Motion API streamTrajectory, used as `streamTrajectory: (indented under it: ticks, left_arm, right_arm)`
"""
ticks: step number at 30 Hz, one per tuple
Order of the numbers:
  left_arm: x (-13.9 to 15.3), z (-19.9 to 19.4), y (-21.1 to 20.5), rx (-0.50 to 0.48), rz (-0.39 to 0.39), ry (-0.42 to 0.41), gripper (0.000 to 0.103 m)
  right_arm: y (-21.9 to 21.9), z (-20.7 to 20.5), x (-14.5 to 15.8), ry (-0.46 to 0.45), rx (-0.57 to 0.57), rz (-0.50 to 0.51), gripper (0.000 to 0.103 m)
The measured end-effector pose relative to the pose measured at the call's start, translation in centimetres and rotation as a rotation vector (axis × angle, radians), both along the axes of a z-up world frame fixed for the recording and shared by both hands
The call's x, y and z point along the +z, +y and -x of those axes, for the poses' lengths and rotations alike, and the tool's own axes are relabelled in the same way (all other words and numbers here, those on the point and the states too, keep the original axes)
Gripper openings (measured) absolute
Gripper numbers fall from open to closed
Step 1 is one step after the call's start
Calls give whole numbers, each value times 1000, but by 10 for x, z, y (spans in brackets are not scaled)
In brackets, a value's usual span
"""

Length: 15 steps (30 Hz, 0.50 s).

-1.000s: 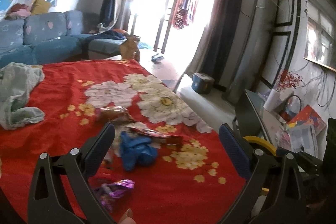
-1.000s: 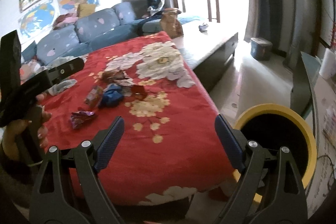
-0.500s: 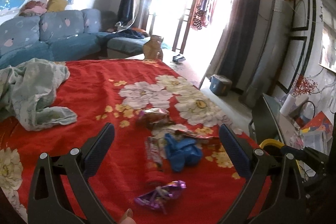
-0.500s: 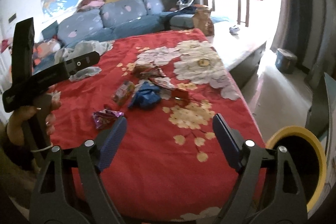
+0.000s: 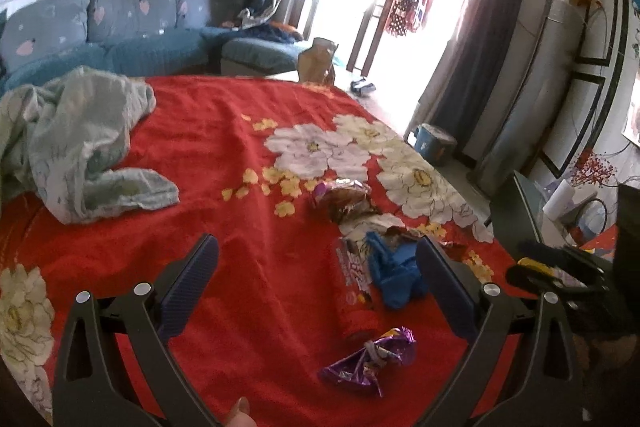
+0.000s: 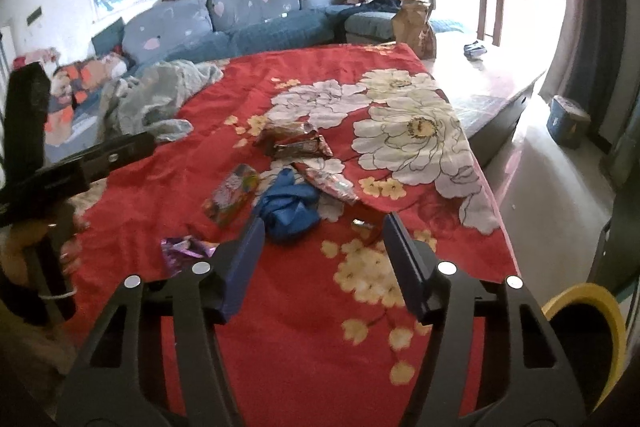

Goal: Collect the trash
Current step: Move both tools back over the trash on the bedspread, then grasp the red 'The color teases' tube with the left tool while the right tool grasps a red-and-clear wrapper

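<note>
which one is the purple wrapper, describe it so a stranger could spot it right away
Start at the red floral blanket and find the litter beside its big white flowers. The purple wrapper lies nearest the grippers, just before the crumpled blue glove. It alone is shiny metallic purple, twisted like a candy wrapper.

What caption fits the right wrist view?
Right gripper, jaws closing on nothing, faces blue glove and wrappers on red blanket.
</note>
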<state>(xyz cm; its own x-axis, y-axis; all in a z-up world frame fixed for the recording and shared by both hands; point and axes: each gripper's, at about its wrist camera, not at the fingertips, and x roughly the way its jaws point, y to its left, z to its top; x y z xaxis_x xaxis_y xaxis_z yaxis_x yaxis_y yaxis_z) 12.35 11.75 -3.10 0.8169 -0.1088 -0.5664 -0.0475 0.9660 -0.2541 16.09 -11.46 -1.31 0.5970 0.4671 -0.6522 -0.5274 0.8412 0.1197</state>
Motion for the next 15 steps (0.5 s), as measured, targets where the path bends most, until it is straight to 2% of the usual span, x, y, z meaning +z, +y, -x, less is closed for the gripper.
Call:
streamTrajectory:
  ticks: [2,3,10,12,15]
  left_arm:
    - [-6,-3,1,-6,18,17,91]
    - [-10,-5,1,-11,28,30,80]
    - [-32,-18,-10,-74,90,108,59]
    - [-41,-23,-13,-87,117,141,48]
    - [-51,-28,-16,-97,156,177,43]
  right_arm:
    - [3,-12,-5,5,5,33,54]
    - [3,-18,-7,3,4,52,54]
    - [15,-52,-34,30,57,186,54]
    - [20,-59,-42,34,69,217,54]
    - [25,-68,-51,42,86,245,54]
